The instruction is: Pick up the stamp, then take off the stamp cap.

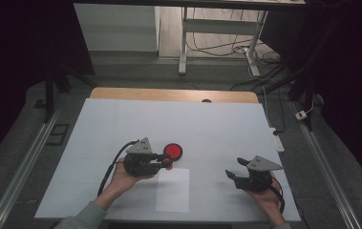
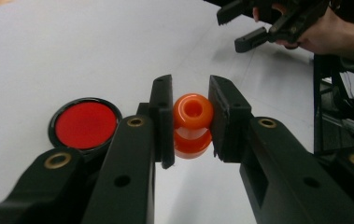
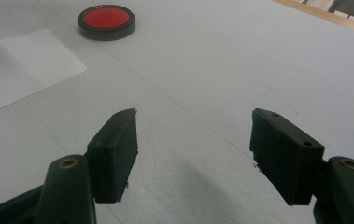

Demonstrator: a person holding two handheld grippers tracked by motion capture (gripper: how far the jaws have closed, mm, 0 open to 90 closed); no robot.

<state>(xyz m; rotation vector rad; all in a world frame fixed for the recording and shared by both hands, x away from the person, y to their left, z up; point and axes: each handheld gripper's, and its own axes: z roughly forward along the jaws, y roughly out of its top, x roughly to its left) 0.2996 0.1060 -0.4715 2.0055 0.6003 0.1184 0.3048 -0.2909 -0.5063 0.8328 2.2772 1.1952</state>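
Left tongs (image 2: 191, 123) clamped on orange piece (image 2: 192, 125), held just beside red disc (image 2: 86, 124) above the surface (image 1: 217, 129), so pickup looks done and placing remains; right tongs (image 3: 193, 154) gape empty, well apart from both.

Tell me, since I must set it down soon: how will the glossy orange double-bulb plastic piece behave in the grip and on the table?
The glossy orange double-bulb plastic piece looks hard and smooth, so it may slip between the left gripper's flat pads. Its rounded bulbs suggest it would roll if laid sideways. It seems light, probably hollow, judging by the hole on top.
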